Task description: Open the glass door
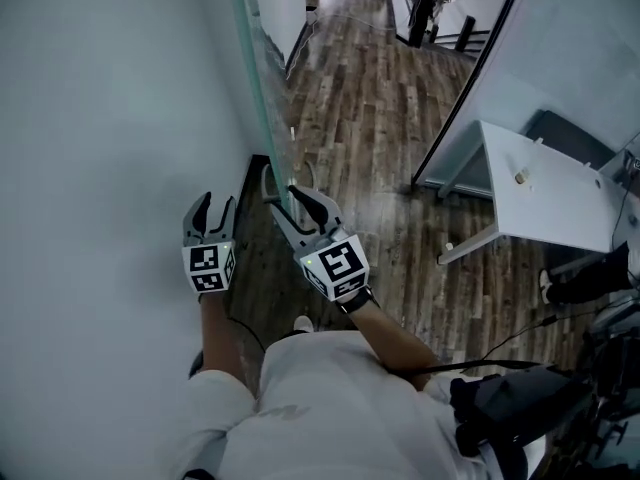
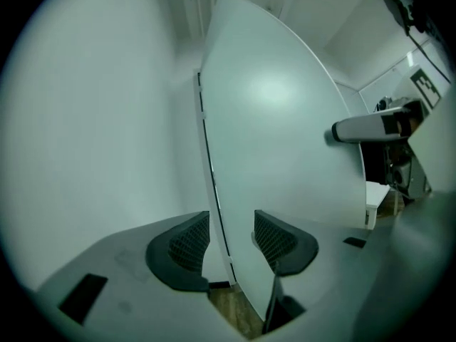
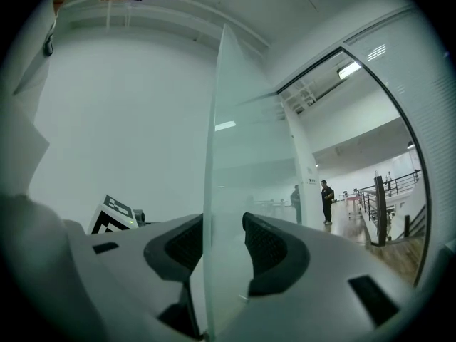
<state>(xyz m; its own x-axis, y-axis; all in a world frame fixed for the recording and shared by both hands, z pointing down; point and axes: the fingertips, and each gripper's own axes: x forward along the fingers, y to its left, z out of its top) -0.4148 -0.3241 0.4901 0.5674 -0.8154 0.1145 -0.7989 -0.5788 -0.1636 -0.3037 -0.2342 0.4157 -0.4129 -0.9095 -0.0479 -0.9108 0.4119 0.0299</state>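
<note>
Since the glass door [image 1: 258,68] runs off the top of the head view, I can't see its full height, and its frosted pane blurs whatever lies behind it. Its free edge stands between the right gripper's [image 1: 290,193] jaws, which are spread and not squeezing it. The left gripper [image 1: 215,208] hangs just beside, released and empty, near the white wall [image 1: 100,148]. A white table [image 1: 540,193] stands well apart on the wooden floor [image 1: 370,118].
</note>
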